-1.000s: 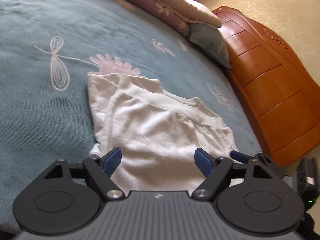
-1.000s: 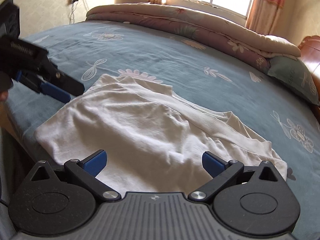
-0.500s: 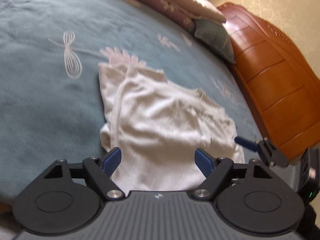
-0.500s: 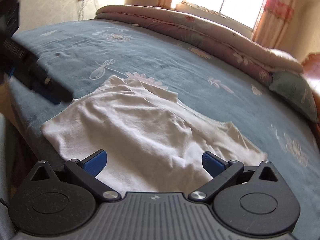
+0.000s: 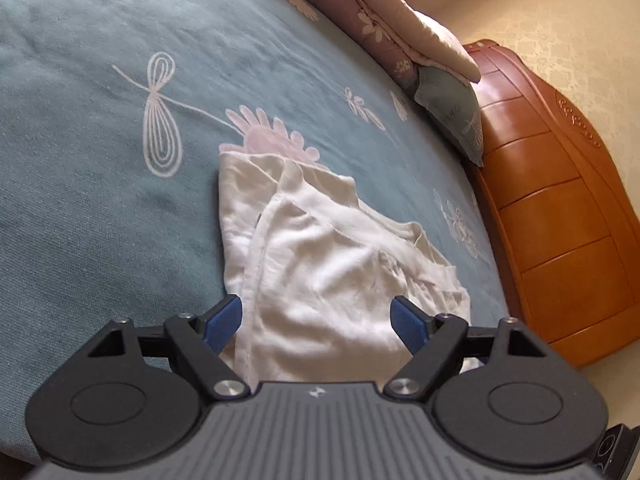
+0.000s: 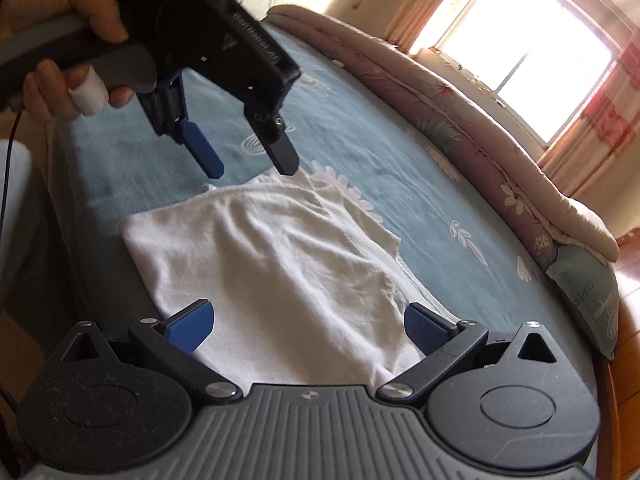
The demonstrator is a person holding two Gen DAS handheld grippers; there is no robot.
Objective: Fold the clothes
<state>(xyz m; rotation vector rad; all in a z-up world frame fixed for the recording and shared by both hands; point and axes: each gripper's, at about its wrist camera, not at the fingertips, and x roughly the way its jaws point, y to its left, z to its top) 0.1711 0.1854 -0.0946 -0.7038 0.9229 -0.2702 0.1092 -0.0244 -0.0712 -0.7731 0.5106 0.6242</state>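
A white garment (image 5: 320, 264) lies folded and wrinkled on the blue bedspread (image 5: 100, 160), near the bed's front edge. My left gripper (image 5: 318, 322) hovers open above its near part, nothing between the blue pads. In the right wrist view the same white garment (image 6: 280, 276) spreads out below my right gripper (image 6: 308, 322), which is also open and holds nothing. The left gripper (image 6: 250, 160) shows there too, held in a hand (image 6: 68, 52) above the garment's far left corner, its fingers apart.
A rolled floral quilt (image 6: 480, 120) and a grey-green pillow (image 5: 452, 112) lie along the bed's far side. A wooden headboard (image 5: 560, 216) stands to the right. A window with red curtains (image 6: 540, 40) is behind the bed.
Both grippers have lifted and drawn back from the garment. The left gripper has risen high above the garment's left corner. The garment lies as it did.
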